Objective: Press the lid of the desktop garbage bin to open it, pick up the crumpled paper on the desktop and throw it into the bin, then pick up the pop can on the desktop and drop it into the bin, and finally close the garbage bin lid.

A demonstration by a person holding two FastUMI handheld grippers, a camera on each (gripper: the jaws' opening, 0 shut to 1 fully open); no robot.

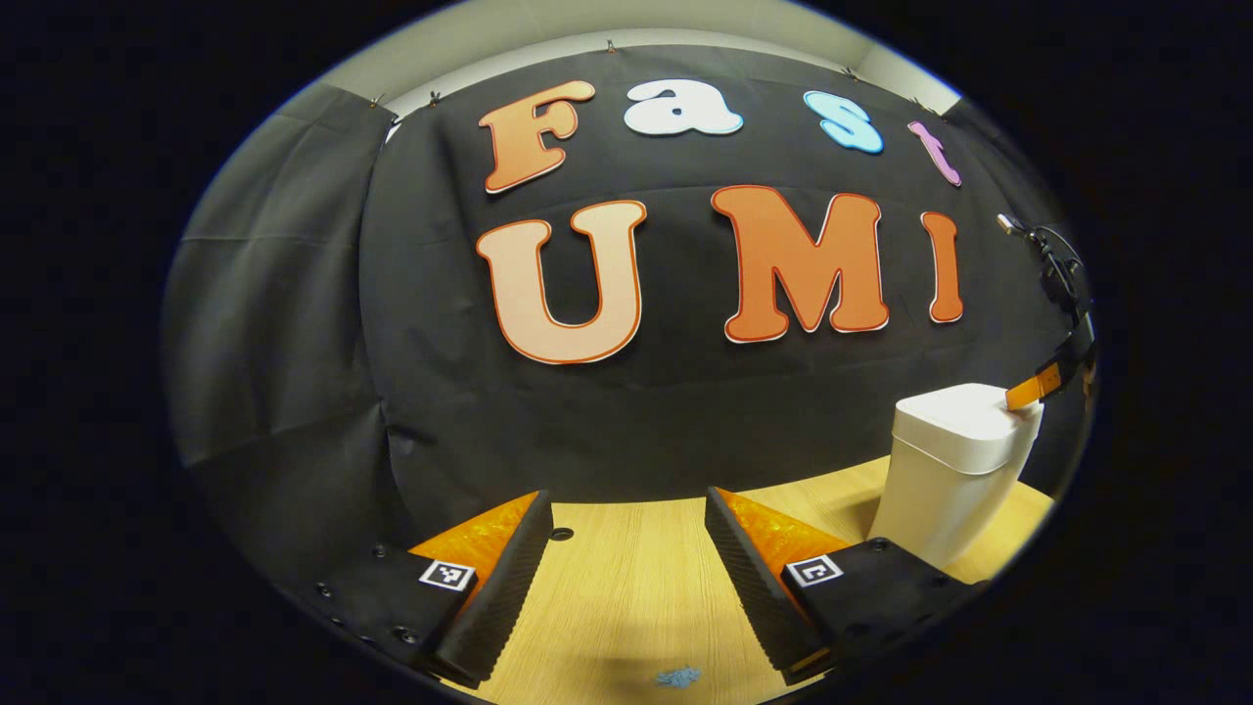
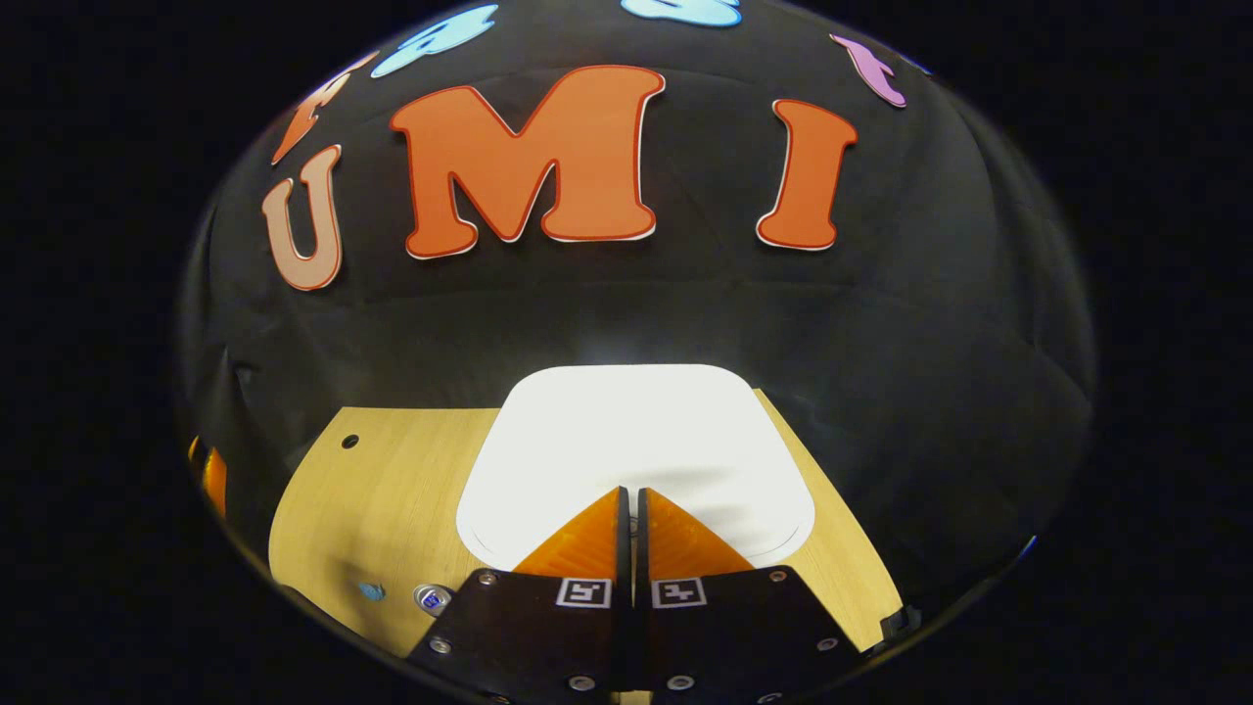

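The white desktop bin point(image 1: 954, 470) stands on the wooden table at the right of the left gripper view, its lid point(image 1: 969, 411) down. In the right gripper view the lid point(image 2: 636, 431) lies flat just below me. My right gripper point(image 2: 629, 492) is shut with nothing between its fingers, tips on or just above the lid's near half. From the left gripper view that gripper's fingertip point(image 1: 1033, 387) meets the lid's right edge. My left gripper point(image 1: 628, 499) is open over bare table, left of the bin. A small round silver thing point(image 2: 431, 596), perhaps the pop can's top, sits left of the bin.
The wooden table point(image 1: 626, 587) has a small dark hole point(image 1: 561, 534) near the back and a blue mark point(image 1: 677, 676) close to my left fingers. That hole point(image 2: 349, 442) and mark point(image 2: 372, 590) also appear left of the bin. Black cloth closes the back and sides.
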